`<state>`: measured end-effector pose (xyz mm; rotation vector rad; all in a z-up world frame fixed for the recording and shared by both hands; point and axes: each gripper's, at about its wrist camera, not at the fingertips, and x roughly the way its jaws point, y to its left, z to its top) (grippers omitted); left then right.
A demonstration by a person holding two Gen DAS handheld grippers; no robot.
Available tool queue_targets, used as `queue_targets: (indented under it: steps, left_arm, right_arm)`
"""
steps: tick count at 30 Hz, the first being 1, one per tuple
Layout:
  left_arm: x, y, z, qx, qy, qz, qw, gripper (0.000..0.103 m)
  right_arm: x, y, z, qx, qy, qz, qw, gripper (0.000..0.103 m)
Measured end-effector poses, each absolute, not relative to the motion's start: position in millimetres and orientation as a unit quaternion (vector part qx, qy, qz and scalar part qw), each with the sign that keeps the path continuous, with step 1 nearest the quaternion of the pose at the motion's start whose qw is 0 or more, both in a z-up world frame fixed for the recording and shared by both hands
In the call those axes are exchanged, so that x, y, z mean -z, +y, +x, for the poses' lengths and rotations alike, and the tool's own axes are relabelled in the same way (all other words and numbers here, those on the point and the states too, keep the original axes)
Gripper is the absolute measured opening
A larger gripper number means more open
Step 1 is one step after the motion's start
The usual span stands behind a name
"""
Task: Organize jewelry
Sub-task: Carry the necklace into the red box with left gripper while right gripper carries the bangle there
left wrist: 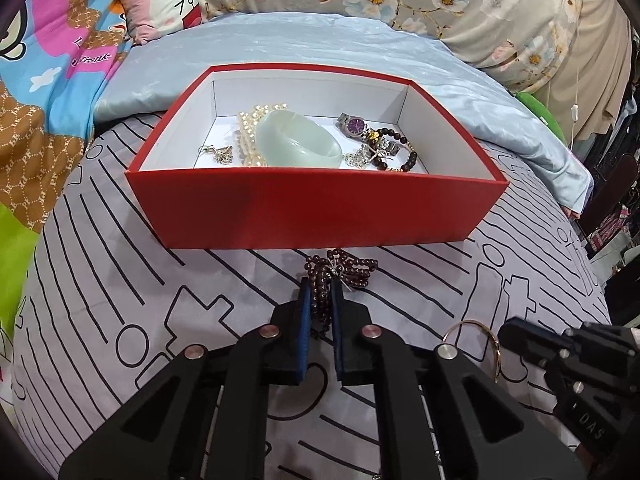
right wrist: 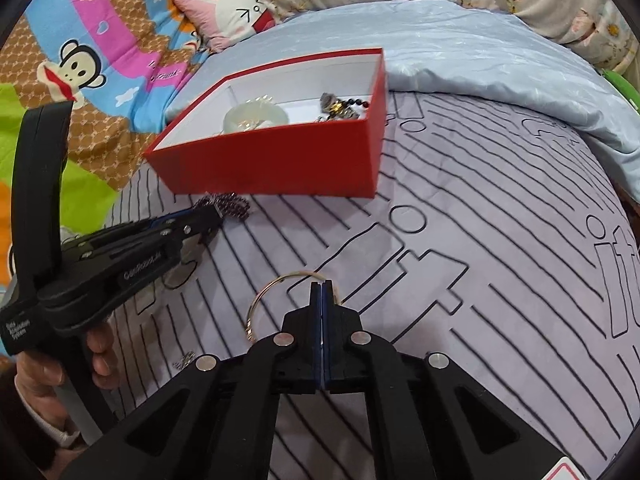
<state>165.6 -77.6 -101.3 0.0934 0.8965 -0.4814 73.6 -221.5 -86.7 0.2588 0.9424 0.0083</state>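
Note:
A red box (left wrist: 312,208) stands on the bed and holds a pale green bangle (left wrist: 298,140), pearls (left wrist: 250,132), a purple-faced watch (left wrist: 354,126) and a dark bead bracelet (left wrist: 394,148). In front of the box lies a dark red bead bracelet (left wrist: 348,268), and my left gripper (left wrist: 321,286) is shut on its strands. To the right, my right gripper (right wrist: 322,286) is shut on the rim of a thin gold bangle (right wrist: 276,286) that rests on the sheet. The right wrist view also shows the box (right wrist: 280,164), the left gripper (right wrist: 210,216) and the dark red beads (right wrist: 232,203).
The striped grey sheet (right wrist: 480,240) spreads to the right of the box. A light blue quilt (left wrist: 320,40) and a pink pillow (left wrist: 160,0) lie behind it. A small chain piece (right wrist: 184,360) lies near a person's hand (right wrist: 100,356) holding the left gripper.

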Motion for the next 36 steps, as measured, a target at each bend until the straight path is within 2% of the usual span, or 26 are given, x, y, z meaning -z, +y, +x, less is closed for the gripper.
queue_targets:
  steps: [3, 14, 16, 18, 19, 27, 36]
  left_arm:
    - [99, -74, 165, 0.229, 0.43, 0.039, 0.873, 0.008]
    - [89, -65, 159, 0.227, 0.42, 0.037, 0.878, 0.008]
    - [86, -64, 158, 0.228, 0.419, 0.037, 0.878, 0.008]
    - [84, -62, 157, 0.229, 0.418, 0.035, 0.878, 0.008]
    - [82, -61, 157, 0.229, 0.419, 0.035, 0.878, 0.008]
    - [69, -57, 147, 0.236, 0.408, 0.029, 0.881, 0.008]
    - [37, -53, 140, 0.243, 0.386, 0.02, 0.89, 0.008]
  right_arm:
    - [86, -208, 71, -0.021, 0.455, 0.114, 0.883, 0.016]
    - [101, -173, 83, -0.056, 0.474, 0.09, 0.874, 0.016]
    - [102, -172, 83, -0.052, 0.471, 0.087, 0.877, 0.013]
    - [103, -174, 84, -0.048, 0.471, 0.085, 0.877, 0.004]
    - [103, -175, 83, -0.05, 0.472, 0.089, 0.876, 0.003]
    - [93, -183, 78, -0.044, 0.458, 0.098, 0.883, 0.002]
    - [48, -195, 75, -0.043, 0.411, 0.11, 0.904, 0.003]
